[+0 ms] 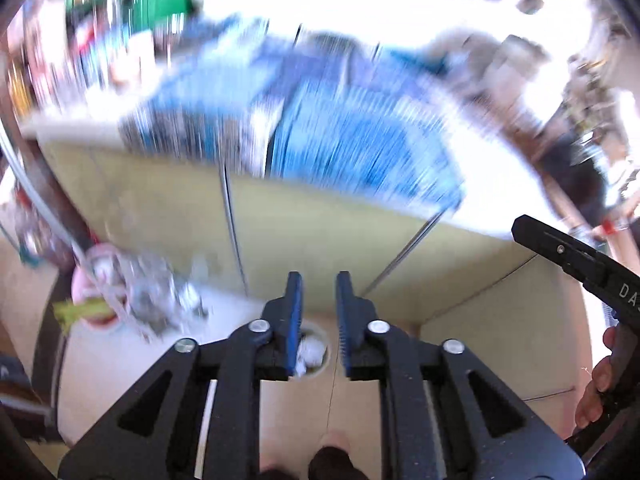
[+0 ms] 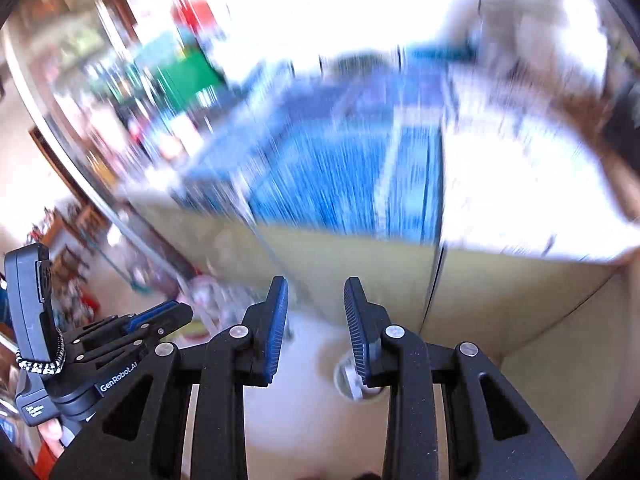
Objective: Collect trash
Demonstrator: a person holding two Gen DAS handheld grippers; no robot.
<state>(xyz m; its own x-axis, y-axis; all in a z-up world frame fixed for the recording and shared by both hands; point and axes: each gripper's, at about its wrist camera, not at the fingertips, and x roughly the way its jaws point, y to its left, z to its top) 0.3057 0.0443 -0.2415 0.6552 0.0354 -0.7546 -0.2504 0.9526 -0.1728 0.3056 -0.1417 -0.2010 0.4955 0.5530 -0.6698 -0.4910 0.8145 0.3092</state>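
Note:
Both views are motion-blurred. My left gripper is open and empty, held above the floor. Below it, between its fingers, stands a small round bin with crumpled white trash inside. My right gripper is open and empty too. The same bin shows under its right finger. The left gripper also shows at the lower left of the right wrist view. The right gripper's body shows at the right edge of the left wrist view.
A yellow-green cabinet front rises ahead, topped by a blue patterned cloth. A pile of crinkled clear plastic and a pink item lies on the floor at the left. Cluttered shelves stand at the left.

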